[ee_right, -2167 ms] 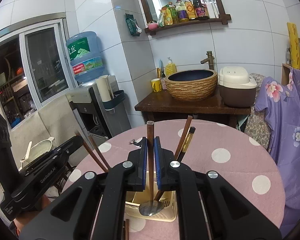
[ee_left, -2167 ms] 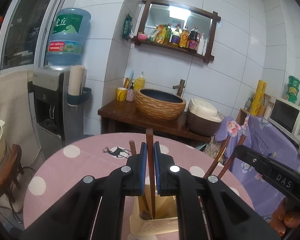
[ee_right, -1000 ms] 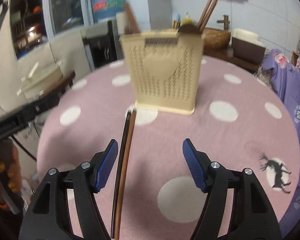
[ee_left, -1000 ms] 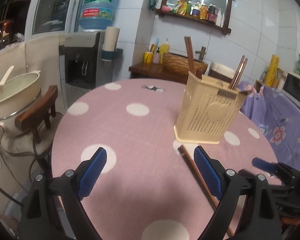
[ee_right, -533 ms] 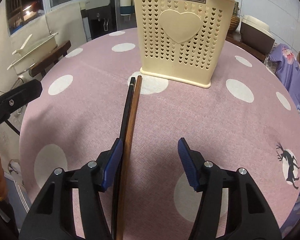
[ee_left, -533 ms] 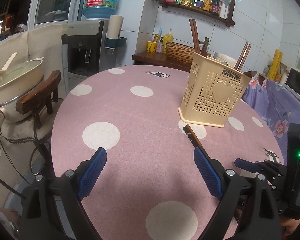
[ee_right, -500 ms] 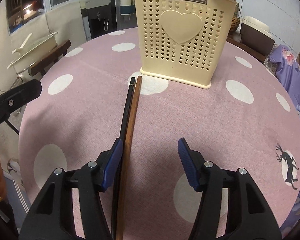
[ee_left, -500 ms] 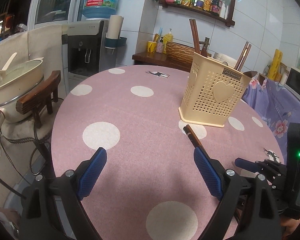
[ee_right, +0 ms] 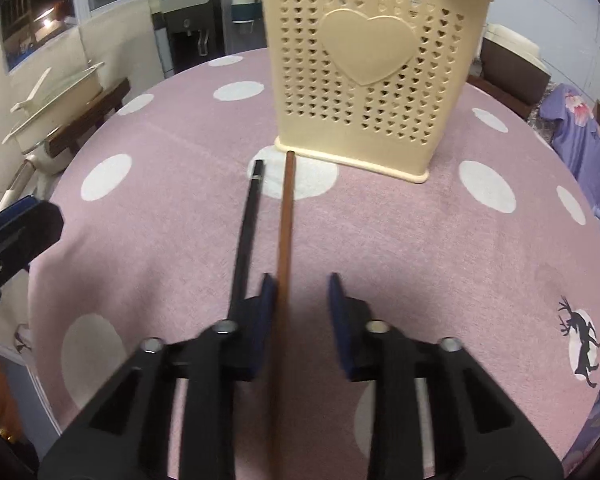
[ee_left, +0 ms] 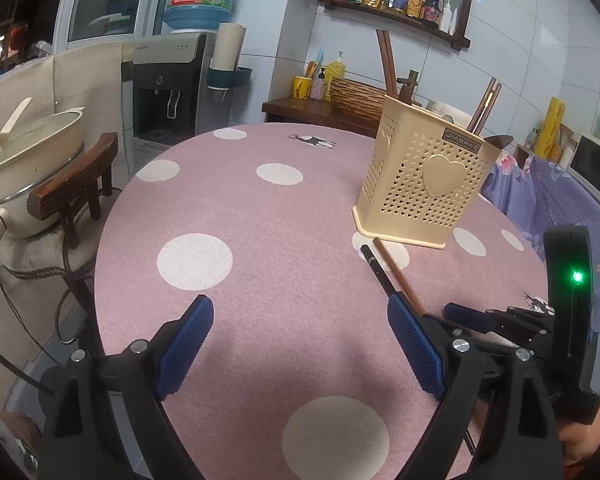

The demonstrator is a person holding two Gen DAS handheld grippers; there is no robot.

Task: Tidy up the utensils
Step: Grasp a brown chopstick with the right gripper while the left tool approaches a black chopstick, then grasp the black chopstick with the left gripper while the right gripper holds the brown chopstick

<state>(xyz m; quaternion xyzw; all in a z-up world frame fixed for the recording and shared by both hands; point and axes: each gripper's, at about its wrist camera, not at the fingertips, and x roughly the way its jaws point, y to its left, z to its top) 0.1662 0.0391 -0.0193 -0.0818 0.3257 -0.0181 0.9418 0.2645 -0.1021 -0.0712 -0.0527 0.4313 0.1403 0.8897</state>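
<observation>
A cream perforated utensil holder (ee_left: 428, 190) (ee_right: 374, 76) with a heart stands on the pink dotted table (ee_left: 268, 240); chopsticks (ee_left: 386, 62) and a spoon stick out of it. A brown chopstick (ee_right: 286, 216) and a black chopstick (ee_right: 249, 224) lie on the table in front of it, also in the left wrist view (ee_left: 396, 272). My right gripper (ee_right: 302, 292) is open low over the table, the brown chopstick just inside its left finger, the black one outside it. My left gripper (ee_left: 300, 332) is wide open and empty above the table.
A wooden chair with a cream pot (ee_left: 32, 156) stands left of the table. A water dispenser (ee_left: 172, 80) and a wooden stand with a basin (ee_left: 360, 96) are behind. A purple floral cloth (ee_left: 560, 196) is at the right. My right gripper shows in the left wrist view (ee_left: 484, 320).
My right gripper has moved forward and down along the two chopsticks and its jaws have narrowed around the brown one. My left gripper has shifted slightly closer to the table.
</observation>
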